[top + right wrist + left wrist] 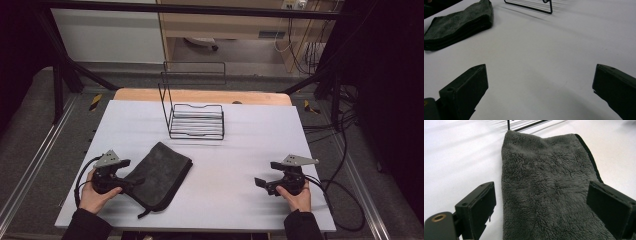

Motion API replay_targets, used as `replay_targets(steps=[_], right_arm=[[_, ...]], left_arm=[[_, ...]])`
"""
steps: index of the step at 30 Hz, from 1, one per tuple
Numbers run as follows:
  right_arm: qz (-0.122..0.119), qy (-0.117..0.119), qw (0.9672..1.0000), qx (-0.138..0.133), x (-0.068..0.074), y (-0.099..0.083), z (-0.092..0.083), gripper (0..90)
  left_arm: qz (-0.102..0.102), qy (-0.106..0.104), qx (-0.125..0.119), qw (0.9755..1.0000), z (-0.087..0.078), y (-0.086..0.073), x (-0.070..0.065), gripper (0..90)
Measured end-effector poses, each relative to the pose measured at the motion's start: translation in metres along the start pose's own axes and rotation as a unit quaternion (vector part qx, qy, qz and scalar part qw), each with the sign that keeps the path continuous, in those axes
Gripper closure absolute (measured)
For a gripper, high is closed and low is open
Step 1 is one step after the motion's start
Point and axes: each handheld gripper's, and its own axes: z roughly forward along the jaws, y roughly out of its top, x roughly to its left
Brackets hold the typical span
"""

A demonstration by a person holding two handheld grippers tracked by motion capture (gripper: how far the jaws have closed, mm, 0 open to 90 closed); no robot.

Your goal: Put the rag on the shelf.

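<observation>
A folded dark grey fleece towel [160, 176] lies on the white table [250, 145], at the front left. My left gripper [131, 176] sits at the towel's near left end, held in a hand. In the left gripper view its jaws stand wide apart, with the towel [546, 185] lying between them. A strip of bare table shows beside the left pad [482, 206]. My right gripper [266, 174] rests low over the front right of the table. It is open [539, 85] with nothing between its jaws. The towel [459, 22] shows far off at the upper left of the right gripper view.
A black wire rack [196, 120] with a tall back frame stands at the table's middle rear. Its base rods [531, 5] show at the top of the right gripper view. Black cables trail off the right edge, and dark frame posts flank the table.
</observation>
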Motion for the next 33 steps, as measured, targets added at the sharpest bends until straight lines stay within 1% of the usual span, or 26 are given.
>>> replay_targets(steps=[6,7,11,17,20,25,27,33], right_arm=[[0.002,-0.001,1.0,-0.003,0.0,0.0,-0.001,0.8],[-0.001,-0.002,1.0,-0.003,0.0,0.0,-0.001,0.8],[-0.001,-0.003,1.0,-0.003,0.0,0.001,-0.002,0.8],[-0.001,-0.008,1.0,-0.001,0.001,0.0,-0.002,0.9],[-0.002,-0.009,1.0,0.0,0.001,0.001,-0.001,0.9],[-0.002,-0.011,0.9999,0.001,0.001,0.001,-0.001,0.9],[-0.002,-0.012,0.9999,0.001,0.001,0.001,-0.001,0.9],[-0.003,-0.014,0.9999,0.003,0.001,0.0,0.0,1.0]], left_arm=[[0.002,-0.001,0.005,1.0,0.001,0.002,-0.003,8.2],[0.003,-0.001,0.005,1.0,0.001,0.003,-0.004,8.1],[0.008,-0.003,0.002,1.0,0.001,0.008,-0.01,7.4],[0.014,-0.003,0.009,0.9998,0.004,0.015,-0.02,7.6],[0.017,-0.001,0.015,0.9997,0.007,0.02,-0.026,8.0],[0.019,0.007,0.031,0.9993,0.015,0.031,-0.036,10.4],[0.018,0.001,0.034,0.9993,0.019,0.036,-0.04,11.8],[0.024,0.0,0.04,0.9989,0.029,0.05,-0.051,15.5]])
